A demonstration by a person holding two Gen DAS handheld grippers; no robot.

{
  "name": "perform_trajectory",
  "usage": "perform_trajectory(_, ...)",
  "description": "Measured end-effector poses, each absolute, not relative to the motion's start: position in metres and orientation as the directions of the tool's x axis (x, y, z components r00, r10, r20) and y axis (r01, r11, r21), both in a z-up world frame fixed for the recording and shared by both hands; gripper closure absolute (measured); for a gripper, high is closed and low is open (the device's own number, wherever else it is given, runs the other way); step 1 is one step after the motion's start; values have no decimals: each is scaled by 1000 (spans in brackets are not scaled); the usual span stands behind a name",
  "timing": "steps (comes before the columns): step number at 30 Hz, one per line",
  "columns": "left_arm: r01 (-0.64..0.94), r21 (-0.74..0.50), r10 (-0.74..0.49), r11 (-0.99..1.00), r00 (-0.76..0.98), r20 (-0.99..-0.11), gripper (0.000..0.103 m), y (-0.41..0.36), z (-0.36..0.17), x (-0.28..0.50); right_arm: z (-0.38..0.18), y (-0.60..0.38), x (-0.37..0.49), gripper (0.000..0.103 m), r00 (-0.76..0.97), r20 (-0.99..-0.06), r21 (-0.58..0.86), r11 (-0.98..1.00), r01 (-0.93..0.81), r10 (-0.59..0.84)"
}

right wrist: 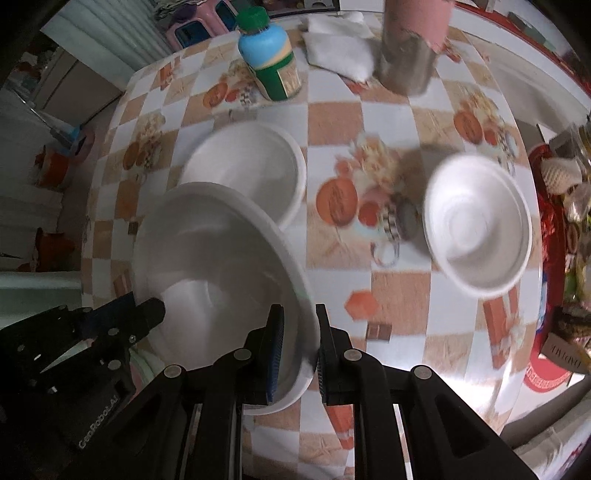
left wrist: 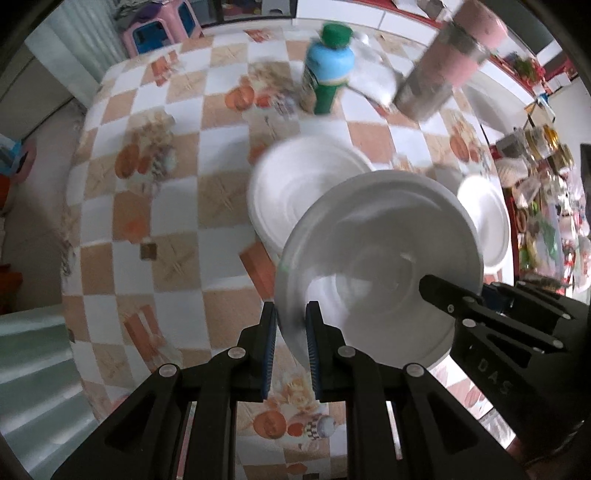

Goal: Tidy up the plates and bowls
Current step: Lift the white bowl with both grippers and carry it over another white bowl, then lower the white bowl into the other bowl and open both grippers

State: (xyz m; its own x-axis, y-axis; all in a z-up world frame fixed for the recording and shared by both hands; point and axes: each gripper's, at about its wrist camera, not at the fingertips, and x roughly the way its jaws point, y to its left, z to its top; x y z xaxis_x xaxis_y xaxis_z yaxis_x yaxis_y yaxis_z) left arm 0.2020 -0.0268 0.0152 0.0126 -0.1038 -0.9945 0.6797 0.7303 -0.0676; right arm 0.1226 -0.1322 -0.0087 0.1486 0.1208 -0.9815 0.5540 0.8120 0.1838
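A large white plate [left wrist: 380, 258] is held tilted above the checkered table, gripped on both sides. My left gripper [left wrist: 291, 328] is shut on its left rim. My right gripper [right wrist: 298, 332] is shut on its right rim; the plate also shows in the right wrist view [right wrist: 218, 266]. The right gripper shows in the left wrist view [left wrist: 443, 295], and the left gripper shows in the right wrist view [right wrist: 147, 314]. Behind the held plate a second white plate [left wrist: 295, 184] [right wrist: 251, 170] lies on the table. A small white bowl [right wrist: 476, 225] [left wrist: 487, 221] stands to the right.
A blue and green bottle [left wrist: 327, 70] [right wrist: 271, 59] and a pink and steel tumbler [left wrist: 443, 62] [right wrist: 410, 48] stand at the back of the table [left wrist: 177, 206], with white cloths [right wrist: 340, 48] between them. Pink stools [left wrist: 159, 26] stand beyond the far edge. Cluttered goods [left wrist: 543, 206] lie at the right.
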Motion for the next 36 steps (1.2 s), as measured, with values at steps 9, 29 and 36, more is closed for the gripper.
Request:
perform_trajectory(9, 650, -85, -138, 755, 31, -990, 86, -34, 31, 236, 16, -146, 165, 85, 165, -981, 181, 818, 546, 106)
perform_trajectory(29, 612, -53, -100, 789, 42, -994, 85, -34, 6, 267, 3, -171, 200, 39, 103, -993, 108, 789, 604, 58)
perform_trajectory(36, 609, -82, -117, 789, 17, -993, 85, -22, 8, 250, 15, -173, 177, 18, 148, -988, 124, 779, 615, 41)
